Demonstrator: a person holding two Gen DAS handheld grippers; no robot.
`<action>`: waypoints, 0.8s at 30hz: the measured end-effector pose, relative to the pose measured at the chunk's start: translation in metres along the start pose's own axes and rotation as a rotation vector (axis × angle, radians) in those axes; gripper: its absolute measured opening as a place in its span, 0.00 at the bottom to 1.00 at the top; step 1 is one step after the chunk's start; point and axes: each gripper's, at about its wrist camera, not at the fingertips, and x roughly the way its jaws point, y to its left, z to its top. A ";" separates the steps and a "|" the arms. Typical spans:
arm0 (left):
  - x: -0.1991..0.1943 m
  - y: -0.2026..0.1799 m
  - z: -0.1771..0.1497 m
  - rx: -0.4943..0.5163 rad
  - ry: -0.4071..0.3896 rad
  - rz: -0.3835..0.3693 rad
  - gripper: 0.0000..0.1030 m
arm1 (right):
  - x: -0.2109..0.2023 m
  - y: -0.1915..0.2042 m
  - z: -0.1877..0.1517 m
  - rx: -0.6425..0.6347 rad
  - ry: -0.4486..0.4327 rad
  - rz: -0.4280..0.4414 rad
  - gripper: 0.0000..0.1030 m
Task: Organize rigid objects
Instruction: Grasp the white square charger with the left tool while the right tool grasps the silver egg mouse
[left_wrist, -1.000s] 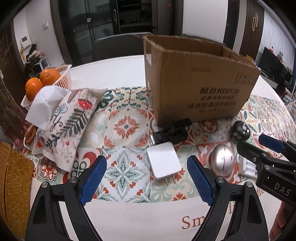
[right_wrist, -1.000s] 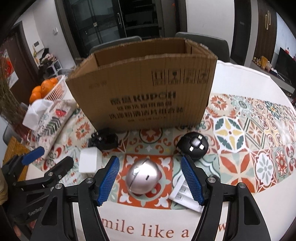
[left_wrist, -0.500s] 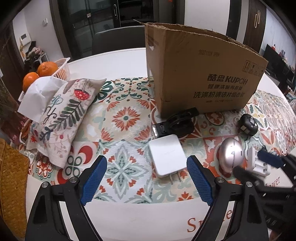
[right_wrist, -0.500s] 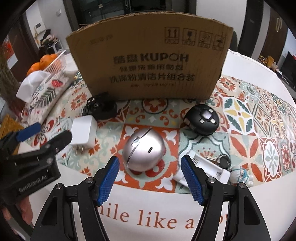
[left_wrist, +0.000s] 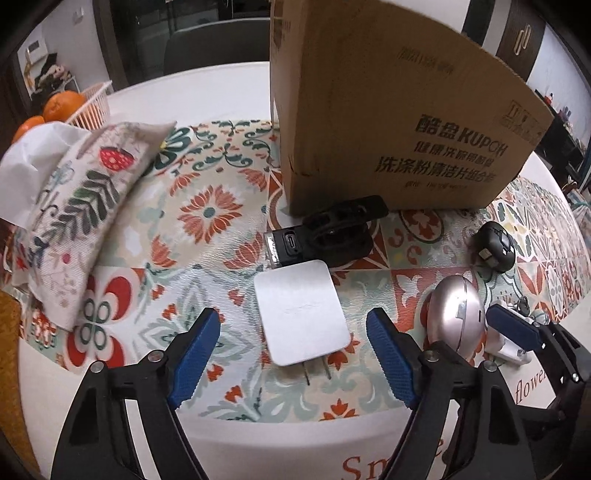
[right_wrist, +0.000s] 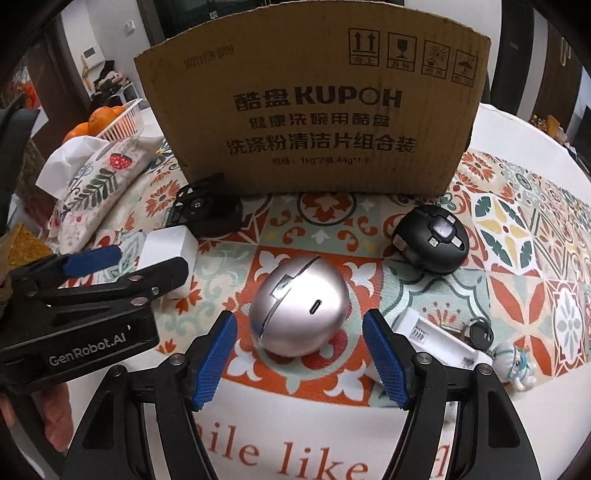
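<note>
Left wrist: open jaws straddle white charger (left_wrist: 301, 312).

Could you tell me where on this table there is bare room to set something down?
Free: the patterned cloth between the pillow and the white charger. Crowded: in front of the cardboard box, around the silver egg-shaped case, black round adapter and keys.

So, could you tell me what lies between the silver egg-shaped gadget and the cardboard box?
Only bare patterned tablecloth, seen in the right wrist view.
</note>
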 end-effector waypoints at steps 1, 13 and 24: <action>0.003 -0.001 0.001 -0.003 0.005 0.004 0.77 | 0.002 0.000 0.000 0.000 -0.004 0.001 0.69; 0.018 -0.003 0.009 -0.013 0.007 0.021 0.52 | 0.023 0.007 0.010 -0.018 -0.036 -0.030 0.69; 0.011 0.002 0.001 0.008 -0.014 0.002 0.43 | 0.019 0.007 0.007 -0.020 -0.085 -0.029 0.60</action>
